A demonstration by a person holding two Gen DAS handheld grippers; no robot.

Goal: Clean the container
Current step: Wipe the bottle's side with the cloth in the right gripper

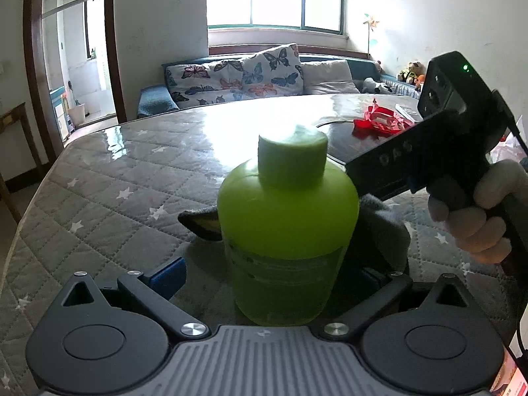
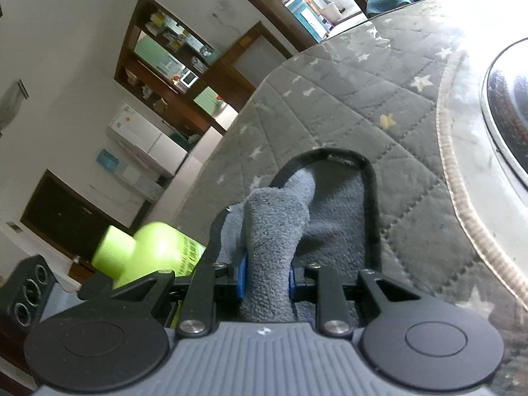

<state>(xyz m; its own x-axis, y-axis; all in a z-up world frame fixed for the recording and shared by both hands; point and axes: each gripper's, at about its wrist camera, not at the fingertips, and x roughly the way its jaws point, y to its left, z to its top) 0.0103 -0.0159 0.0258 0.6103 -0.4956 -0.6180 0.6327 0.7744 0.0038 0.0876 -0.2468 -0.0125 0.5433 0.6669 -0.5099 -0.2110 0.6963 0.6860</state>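
A lime-green bottle point(image 1: 287, 224) with a green cap point(image 1: 292, 158) stands upright on the quilted grey table cover point(image 1: 109, 178). My left gripper point(image 1: 270, 277) is open around its base, with a gap between the blue left pad point(image 1: 168, 277) and the bottle. The right finger is hidden behind the bottle. In the right wrist view my right gripper point(image 2: 267, 277) is shut on a bunched grey cloth point(image 2: 274, 227), whose black-edged rest lies on the cover. The bottle point(image 2: 155, 250) shows at lower left there. A hand point(image 1: 478, 217) holds the right gripper's black body point(image 1: 429, 151) just right of the bottle.
A red wrapper point(image 1: 379, 122) lies at the far right of the table, beside a dark round glass plate point(image 2: 508, 105). A sofa with butterfly cushions point(image 1: 244, 76) stands behind the table. The table's edge point(image 1: 39, 191) curves away on the left.
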